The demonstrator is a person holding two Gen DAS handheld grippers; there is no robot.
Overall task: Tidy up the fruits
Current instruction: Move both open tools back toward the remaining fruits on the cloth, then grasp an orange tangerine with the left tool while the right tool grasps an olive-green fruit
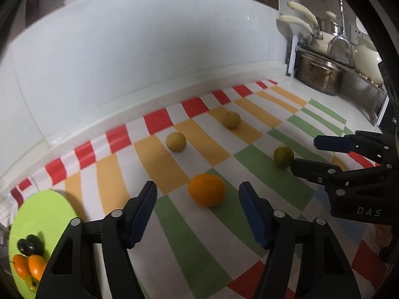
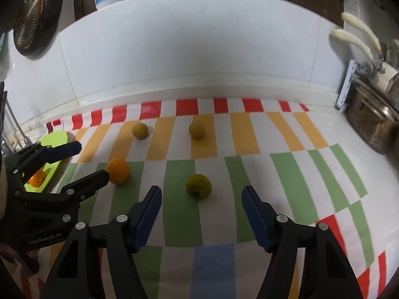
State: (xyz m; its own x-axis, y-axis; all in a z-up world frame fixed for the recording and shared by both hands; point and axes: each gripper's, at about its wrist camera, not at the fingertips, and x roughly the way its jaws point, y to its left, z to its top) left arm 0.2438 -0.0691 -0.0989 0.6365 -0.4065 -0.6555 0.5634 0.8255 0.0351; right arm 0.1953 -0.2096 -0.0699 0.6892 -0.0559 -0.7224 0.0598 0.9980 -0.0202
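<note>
An orange (image 1: pixel 206 189) lies on the striped cloth just ahead of my open, empty left gripper (image 1: pixel 197 190); it also shows in the right wrist view (image 2: pixel 118 170). A greenish fruit (image 2: pixel 198 186) lies just ahead of my open, empty right gripper (image 2: pixel 202 193); it also shows in the left wrist view (image 1: pixel 283 157). Two yellow-brown fruits (image 1: pixel 176 141) (image 1: pixel 231 120) lie farther back. A green plate (image 1: pixel 42 214) at the left holds small orange fruits (image 1: pixel 28 266) and dark fruits (image 1: pixel 30 244).
The striped cloth (image 2: pixel 286 174) covers a white counter against a white tiled wall. A rack with steel pots (image 1: pixel 318 74) and cream-handled pans stands at the right. A strainer (image 2: pixel 30 22) hangs at upper left. The right gripper shows in the left wrist view (image 1: pixel 303 150).
</note>
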